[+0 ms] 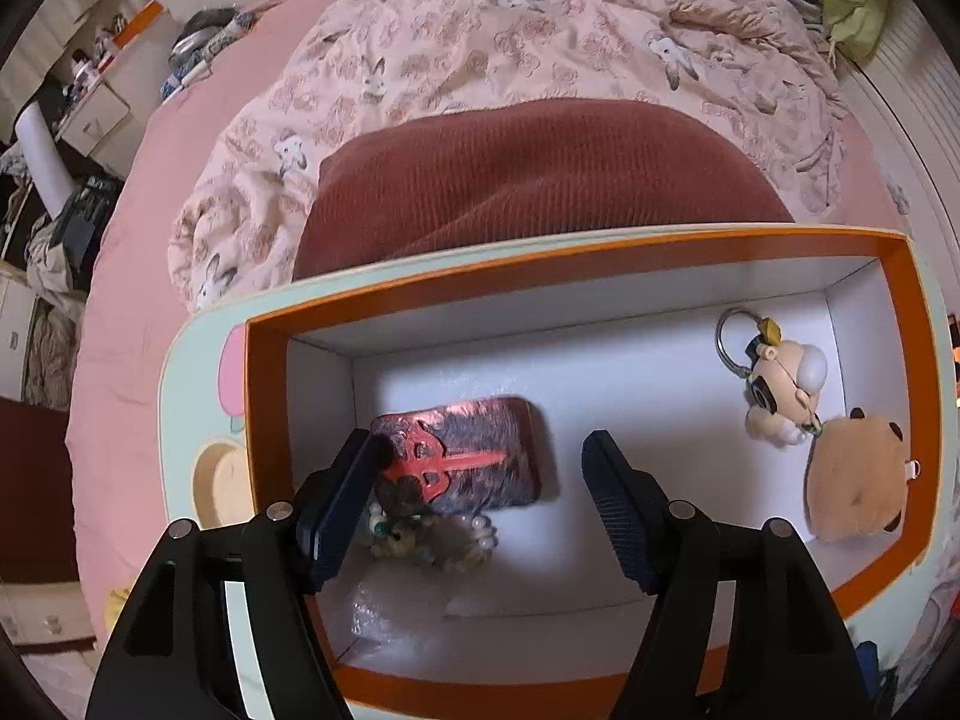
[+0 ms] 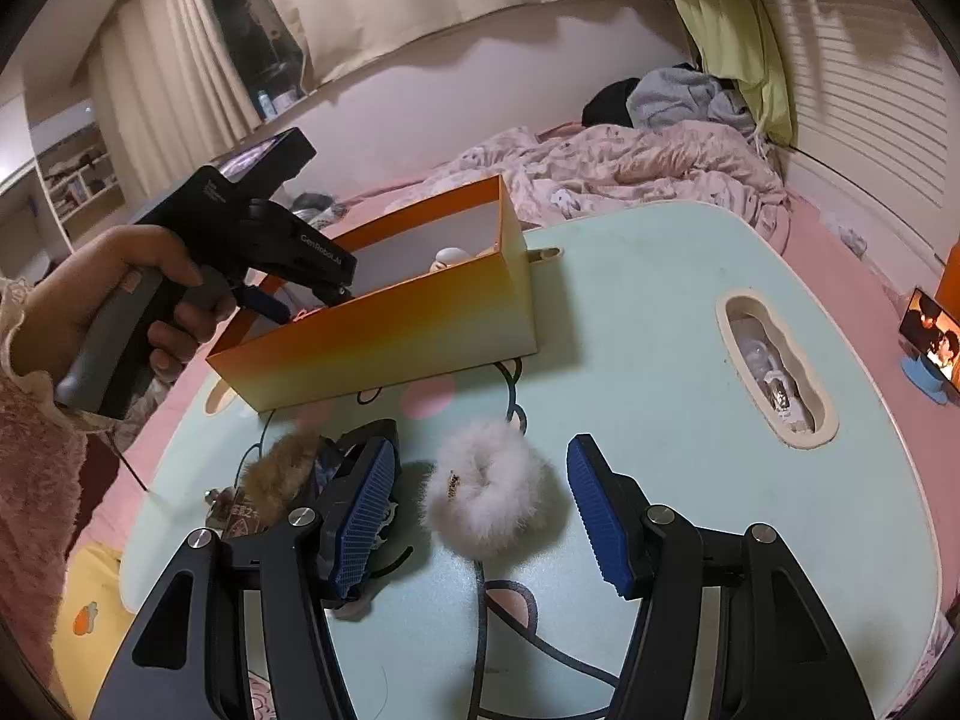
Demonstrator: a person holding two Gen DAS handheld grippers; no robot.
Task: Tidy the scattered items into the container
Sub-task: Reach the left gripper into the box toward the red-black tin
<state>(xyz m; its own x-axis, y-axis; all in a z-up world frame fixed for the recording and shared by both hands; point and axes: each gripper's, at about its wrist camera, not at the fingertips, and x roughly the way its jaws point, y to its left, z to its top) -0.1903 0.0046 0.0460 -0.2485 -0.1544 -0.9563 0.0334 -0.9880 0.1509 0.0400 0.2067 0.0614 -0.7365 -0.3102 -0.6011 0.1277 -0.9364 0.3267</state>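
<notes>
The orange box (image 1: 558, 273) with a white inside stands on the pale green lap table (image 2: 648, 408). My left gripper (image 1: 483, 456) hangs open above the box's left end, over a reddish furry pouch (image 1: 498, 450) with a red sword-shaped charm (image 1: 444, 465) on it and a bead bracelet (image 1: 444, 540). A doll keychain (image 1: 780, 384) and a brown plush (image 1: 858, 480) lie at the box's right end. My right gripper (image 2: 483, 450) is open, its pads either side of a white fluffy scrunchie (image 2: 486, 498) on the table without touching it. In the right wrist view a hand holds the left gripper (image 2: 270, 300) at the box (image 2: 390, 330).
A brown fur piece (image 2: 282, 468) and small dark items lie beside the right gripper's left finger. The table has an oval slot (image 2: 774, 360) with clutter in it. A red cushion (image 1: 528, 180) and a rumpled pink duvet (image 1: 540, 42) lie behind the box. A lit phone (image 2: 933, 342) stands far right.
</notes>
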